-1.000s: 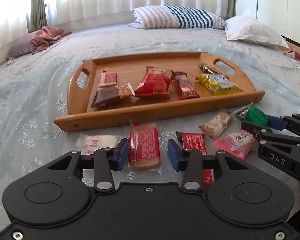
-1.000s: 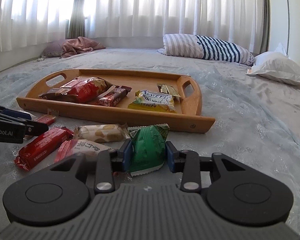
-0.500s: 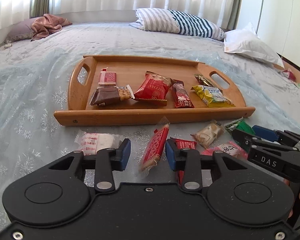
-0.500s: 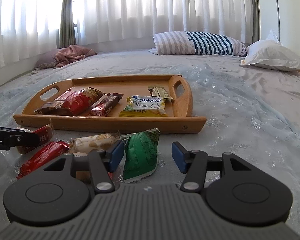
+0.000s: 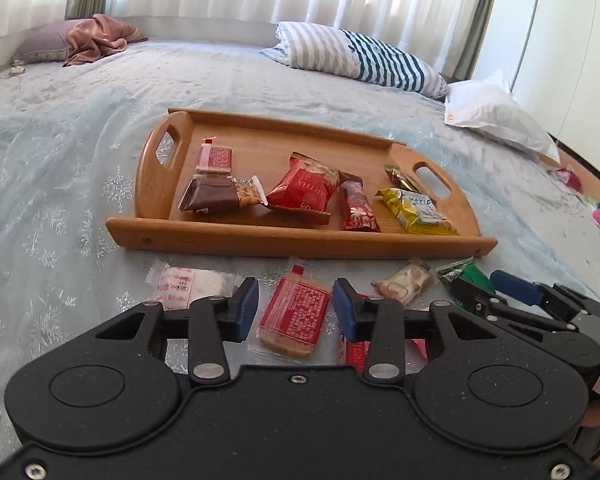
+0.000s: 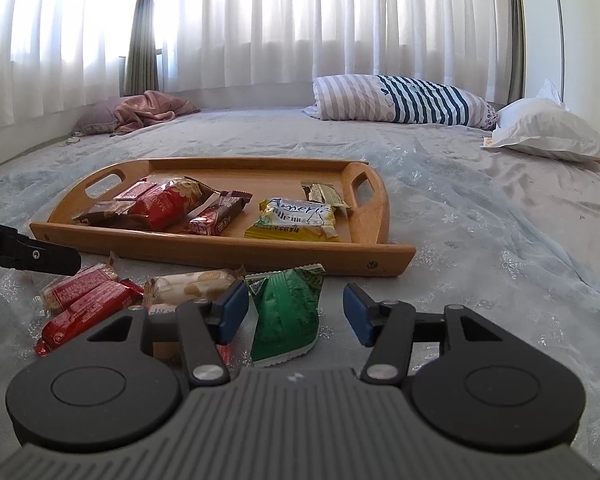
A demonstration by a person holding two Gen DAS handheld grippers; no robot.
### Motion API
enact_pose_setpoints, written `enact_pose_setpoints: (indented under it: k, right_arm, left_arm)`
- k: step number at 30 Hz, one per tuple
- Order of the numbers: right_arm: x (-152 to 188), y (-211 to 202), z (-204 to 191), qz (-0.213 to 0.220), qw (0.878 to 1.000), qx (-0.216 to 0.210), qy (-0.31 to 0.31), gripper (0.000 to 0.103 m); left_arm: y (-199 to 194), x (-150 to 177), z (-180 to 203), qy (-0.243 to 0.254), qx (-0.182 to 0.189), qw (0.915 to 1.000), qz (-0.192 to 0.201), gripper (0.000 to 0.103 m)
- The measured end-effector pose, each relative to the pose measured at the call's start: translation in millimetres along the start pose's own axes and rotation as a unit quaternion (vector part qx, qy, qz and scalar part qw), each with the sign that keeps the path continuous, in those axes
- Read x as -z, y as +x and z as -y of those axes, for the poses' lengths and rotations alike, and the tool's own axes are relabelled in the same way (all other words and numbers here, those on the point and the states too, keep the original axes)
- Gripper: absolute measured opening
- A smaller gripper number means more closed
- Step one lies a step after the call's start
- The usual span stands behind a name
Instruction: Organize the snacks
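Note:
A red biscuit packet (image 5: pixel 294 314) lies flat on the blue bedspread between the blue pads of my left gripper (image 5: pixel 294 308). Its jaws are opening and the pads stand just off the packet's sides. My right gripper (image 6: pixel 296 312) is open around a green packet (image 6: pixel 286 312), which rests on the bed nearer the left pad. In the left wrist view the right gripper (image 5: pixel 488 288) shows at the right edge. The wooden tray (image 5: pixel 300 240) just beyond holds several snacks, among them a red bag (image 5: pixel 304 186) and a yellow packet (image 6: pixel 294 218).
Loose on the bed before the tray lie a white-and-pink packet (image 5: pixel 184 284), a beige cookie packet (image 5: pixel 404 282) and a long red bar (image 6: pixel 88 312). A striped pillow (image 5: pixel 360 56), a white pillow (image 5: pixel 500 116) and a pink blanket (image 5: pixel 96 36) lie far behind.
The right jaws came apart off the green packet, which stays on the bed. The red biscuit packet stood on edge between the left jaws half a second ago and now lies flat.

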State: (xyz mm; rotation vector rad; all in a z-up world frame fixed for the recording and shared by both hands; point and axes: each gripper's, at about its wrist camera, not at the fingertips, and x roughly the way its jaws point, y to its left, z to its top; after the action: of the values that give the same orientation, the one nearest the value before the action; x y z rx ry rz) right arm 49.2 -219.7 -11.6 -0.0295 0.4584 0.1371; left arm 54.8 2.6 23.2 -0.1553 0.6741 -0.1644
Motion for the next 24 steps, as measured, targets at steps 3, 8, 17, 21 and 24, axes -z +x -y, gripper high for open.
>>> enact_pose_setpoints:
  k: [3,8,17,21,24]
  right_arm:
    - [0,2,1,-0.003,1.0,0.0,0.003,0.069]
    - [0,2,1,-0.003,1.0,0.001,0.001,0.069]
    - [-6,4,-7,-0.025,1.0,0.009,-0.009,0.037]
    - [-8,2,-15,-0.022,0.999,0.02,-0.032,0.037]
    - [-8,3,-17,-0.023,0.999,0.025,-0.037,0.038]
  left_arm:
    - [14,2,-2,-0.003,-0.002,0.9997,-0.026,0.037]
    - [20,7,4,0.018,-0.012,0.9994,-0.025,0.033]
    - [12,0,8,0.03,-0.005,0.9994,-0.017,0.012]
    - [12,5,13,0.05,-0.025,0.9983,-0.011,0.033]
    - [14,9,18,0.075,-0.033,0.9967,-0.006,0.039]
